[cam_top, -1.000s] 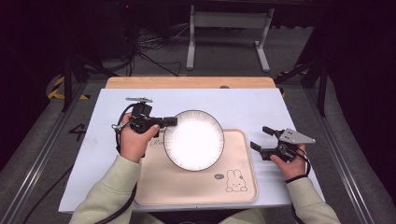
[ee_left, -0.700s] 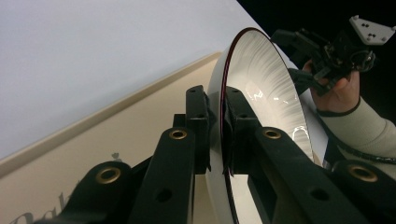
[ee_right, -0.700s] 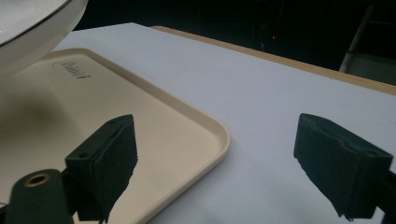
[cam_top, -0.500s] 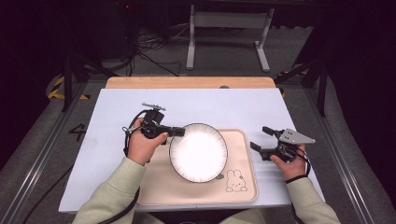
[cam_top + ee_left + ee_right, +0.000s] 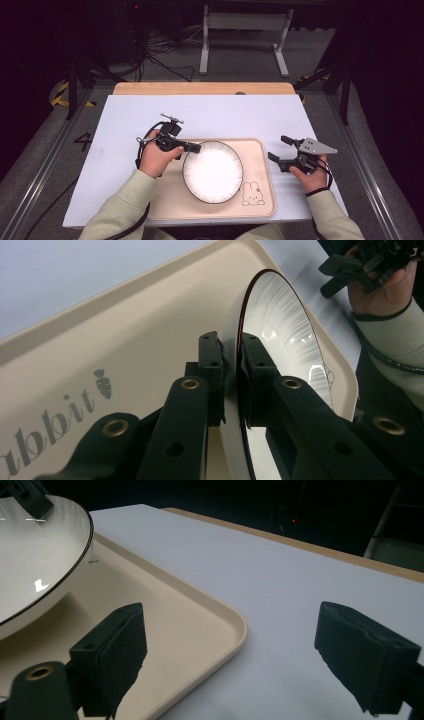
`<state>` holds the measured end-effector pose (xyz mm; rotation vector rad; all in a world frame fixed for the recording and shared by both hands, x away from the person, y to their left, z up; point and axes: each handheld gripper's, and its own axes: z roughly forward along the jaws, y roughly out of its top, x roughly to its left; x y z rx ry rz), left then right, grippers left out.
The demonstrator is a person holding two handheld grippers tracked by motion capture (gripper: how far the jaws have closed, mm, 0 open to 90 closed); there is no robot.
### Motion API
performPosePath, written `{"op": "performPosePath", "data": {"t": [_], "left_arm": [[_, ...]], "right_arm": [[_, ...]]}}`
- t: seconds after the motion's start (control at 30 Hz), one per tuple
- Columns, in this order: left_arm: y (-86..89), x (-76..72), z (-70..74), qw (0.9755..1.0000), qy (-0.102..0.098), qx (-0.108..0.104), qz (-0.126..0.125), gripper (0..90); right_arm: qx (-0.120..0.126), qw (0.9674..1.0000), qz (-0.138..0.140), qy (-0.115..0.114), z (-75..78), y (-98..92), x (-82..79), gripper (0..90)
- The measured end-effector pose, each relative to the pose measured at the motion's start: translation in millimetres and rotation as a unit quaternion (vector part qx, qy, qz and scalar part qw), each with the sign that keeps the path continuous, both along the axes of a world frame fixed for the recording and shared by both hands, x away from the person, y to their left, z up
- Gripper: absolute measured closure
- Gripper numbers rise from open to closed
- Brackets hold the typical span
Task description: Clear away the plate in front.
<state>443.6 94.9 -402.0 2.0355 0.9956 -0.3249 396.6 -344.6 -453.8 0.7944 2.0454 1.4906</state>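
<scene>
A white plate (image 5: 213, 171) with a dark rim lies on the beige tray (image 5: 260, 197), close above or on its floor. My left gripper (image 5: 196, 148) is shut on the plate's upper-left rim; in the left gripper view the two pads (image 5: 212, 367) clamp the plate's edge (image 5: 280, 305) between them. My right gripper (image 5: 278, 149) stands open at the tray's right edge, held still above the table with nothing between its fingers (image 5: 120, 640). In the right gripper view the plate (image 5: 35, 555) is at the far left and the tray's corner (image 5: 235, 625) sits between the jaws.
The tray carries a rabbit drawing (image 5: 252, 192) at its lower right and grey lettering (image 5: 55, 420). It rests on a white table top (image 5: 225, 115) with a wooden strip (image 5: 200, 88) at the far edge. Metal stand legs (image 5: 240, 22) lie beyond.
My left gripper has brought the plate down and toward the near right, from tilted up above the tray's far edge to nearly flat over the tray's middle. The right gripper has stayed put.
</scene>
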Motion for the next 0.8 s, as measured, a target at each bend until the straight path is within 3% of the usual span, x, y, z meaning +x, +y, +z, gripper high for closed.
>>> {"op": "performPosePath", "data": {"t": [0.47,0.8], "left_arm": [[-4.4,3.9,-9.0,0.9996,0.024,0.003,-0.011,81.9],[-5.1,7.6,-14.7,0.9996,0.023,-0.005,-0.017,82.1]], "right_arm": [[0.003,1.0,0.001,-0.001,-0.2,-0.3,0.3,13.7],[0.003,1.0,0.0,-0.001,-0.2,-0.3,0.3,13.7]]}}
